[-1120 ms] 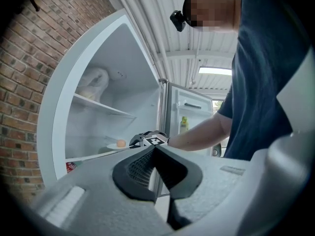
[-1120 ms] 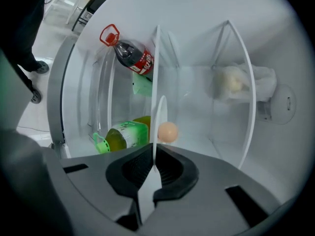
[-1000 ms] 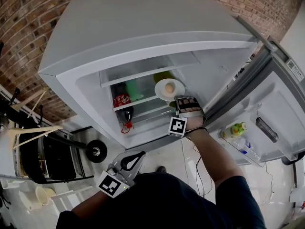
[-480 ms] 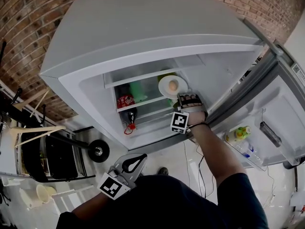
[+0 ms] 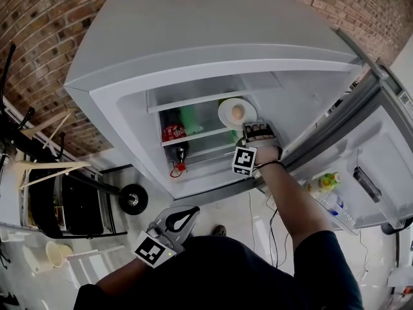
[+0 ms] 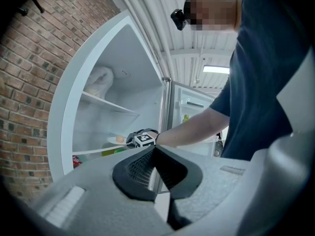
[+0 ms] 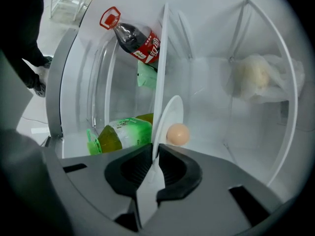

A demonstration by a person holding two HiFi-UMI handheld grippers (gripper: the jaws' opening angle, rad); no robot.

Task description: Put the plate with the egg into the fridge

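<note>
My right tongs (image 7: 152,156) have been pushing the round white plate (image 7: 170,114) with the brown egg (image 7: 177,134) deeper into the open white fridge (image 5: 193,18). They have just been loosening and are standing narrowly apart, with the rim still between them. The plate seems to be resting on the glass shelf (image 7: 161,58) straight ahead, so I judge the delivery nearly done. My right arm is reaching forward and tilting slightly down, while my left tongs (image 5: 192,210) are waiting closed and empty near my waist.

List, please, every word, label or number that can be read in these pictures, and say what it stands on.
Nothing can be read with certainty.
cola bottle, red label: white lettering, too blurred to read.
green bottle, label: print too small to read.
door sticker: too small to read.
marker cube: black-and-white pattern, no letters.
</note>
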